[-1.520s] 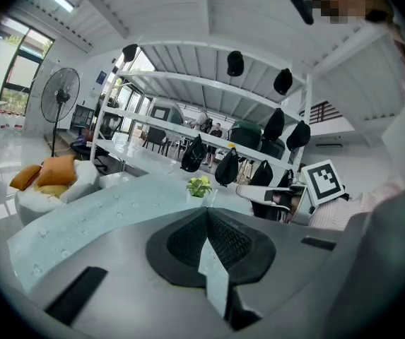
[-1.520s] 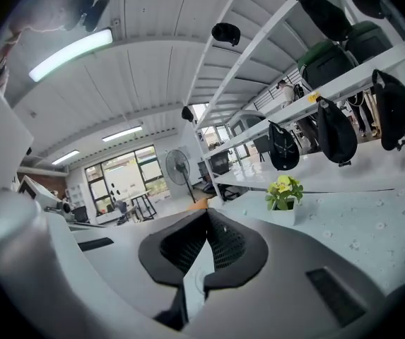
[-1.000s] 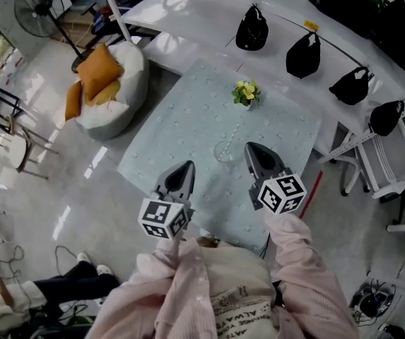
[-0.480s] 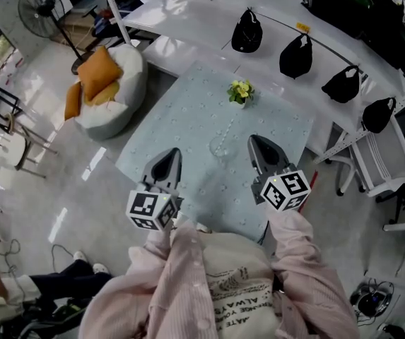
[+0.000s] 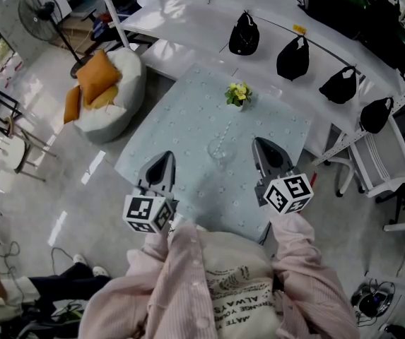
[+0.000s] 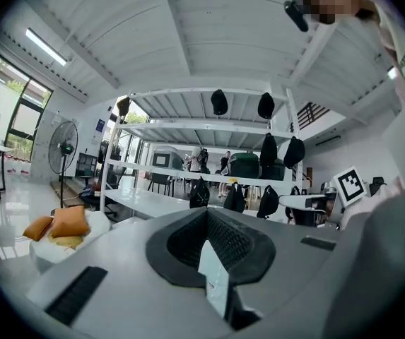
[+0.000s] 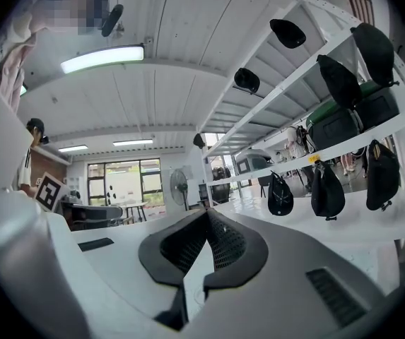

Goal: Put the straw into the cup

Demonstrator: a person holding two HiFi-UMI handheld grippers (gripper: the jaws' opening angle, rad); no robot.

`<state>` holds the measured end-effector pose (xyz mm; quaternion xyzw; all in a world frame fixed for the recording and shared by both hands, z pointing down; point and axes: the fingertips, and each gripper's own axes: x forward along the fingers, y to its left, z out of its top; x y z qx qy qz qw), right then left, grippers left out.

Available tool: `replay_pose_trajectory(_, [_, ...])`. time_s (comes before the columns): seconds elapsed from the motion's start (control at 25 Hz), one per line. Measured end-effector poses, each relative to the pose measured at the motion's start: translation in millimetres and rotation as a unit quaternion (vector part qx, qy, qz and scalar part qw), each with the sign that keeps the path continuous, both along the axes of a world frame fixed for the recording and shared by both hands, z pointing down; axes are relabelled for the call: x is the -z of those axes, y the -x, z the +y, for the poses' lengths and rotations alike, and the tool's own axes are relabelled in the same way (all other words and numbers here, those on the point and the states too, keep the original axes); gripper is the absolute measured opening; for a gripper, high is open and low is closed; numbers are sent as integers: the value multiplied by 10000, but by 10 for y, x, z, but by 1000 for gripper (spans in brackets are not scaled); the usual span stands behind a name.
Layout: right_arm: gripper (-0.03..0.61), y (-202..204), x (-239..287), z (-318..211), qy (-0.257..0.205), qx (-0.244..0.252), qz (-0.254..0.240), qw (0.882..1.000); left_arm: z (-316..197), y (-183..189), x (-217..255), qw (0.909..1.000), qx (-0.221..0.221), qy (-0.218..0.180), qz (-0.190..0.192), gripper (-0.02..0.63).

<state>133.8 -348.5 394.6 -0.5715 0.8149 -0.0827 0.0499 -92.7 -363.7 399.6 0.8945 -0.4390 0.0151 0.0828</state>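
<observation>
A clear glass cup [image 5: 218, 150] stands near the middle of the pale blue table [image 5: 181, 122]. A thin clear straw [image 5: 225, 130] shows faintly just beyond it, running toward the flowers; I cannot tell whether it touches the cup. My left gripper [image 5: 165, 157] hovers over the table's near left part, left of the cup, shut and empty. My right gripper [image 5: 260, 142] is right of the cup, also shut and empty. Both gripper views point up at ceiling and shelves: the left gripper [image 6: 207, 215] and the right gripper [image 7: 207, 215] show jaws closed together with nothing between them.
A small pot of yellow flowers [image 5: 237, 94] sits at the table's far side. Black caps [image 5: 244, 34] hang along a white rail behind. A white chair [image 5: 379, 162] stands right of the table, and a beanbag with orange cushions [image 5: 100, 83] and a fan [image 5: 36, 9] are at left.
My left gripper has drawn back and to the left, away from the cup. The right gripper has barely shifted. Cup and straw stay put.
</observation>
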Motion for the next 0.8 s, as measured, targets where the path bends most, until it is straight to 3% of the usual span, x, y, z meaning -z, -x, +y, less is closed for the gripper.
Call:
replay_pose_trajectory(0.24, [0,-87,43,-7,-104,-238,196,9995,-20,-5,3,10000,30,-25,-84,0])
replay_pose_trajectory(0.8, [0,-128,-59,-28,46,-370,138,9992,-28,-6,-143,9998,35,158,-151,0])
